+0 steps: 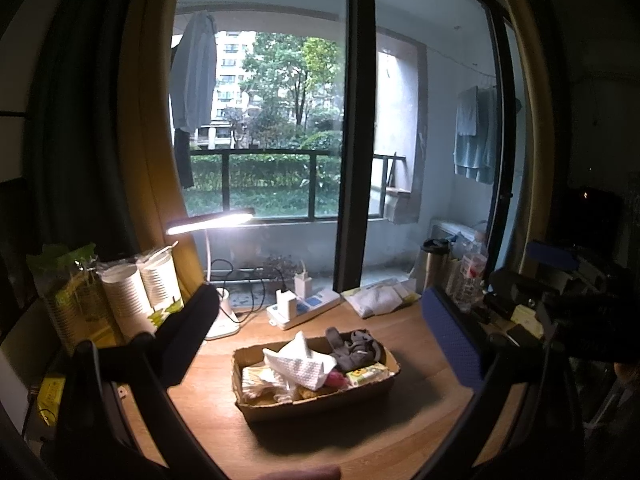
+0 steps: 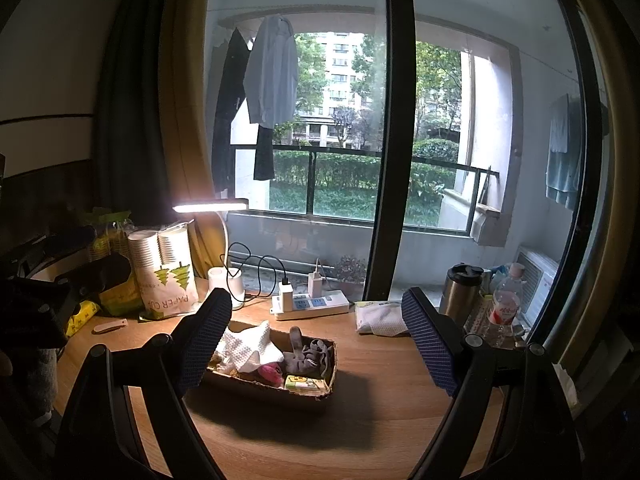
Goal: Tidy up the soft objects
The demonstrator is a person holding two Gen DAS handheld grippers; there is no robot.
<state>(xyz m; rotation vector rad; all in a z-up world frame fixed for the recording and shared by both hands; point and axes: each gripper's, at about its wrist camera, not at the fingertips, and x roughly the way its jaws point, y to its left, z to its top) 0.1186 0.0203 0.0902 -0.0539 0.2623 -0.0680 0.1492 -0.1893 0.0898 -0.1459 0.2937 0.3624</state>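
A wooden desk [image 2: 380, 408] stands against a large glass door [image 2: 396, 140] overlooking a balcony with hanging clothes [image 2: 272, 76] and trees. Left of the door, dark curtains [image 2: 120, 120]; a lit desk lamp [image 2: 210, 205] glows below.

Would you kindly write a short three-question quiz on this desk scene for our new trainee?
1. True or false: both the left gripper and the right gripper are open and hold nothing.
2. Which item lies in the cardboard box? A) grey socks B) steel tumbler C) power strip
3. Fill in: the white paper towel in the box lies to the ____ of the socks in both views.

Key: 1 true; 2 A; 3 left.
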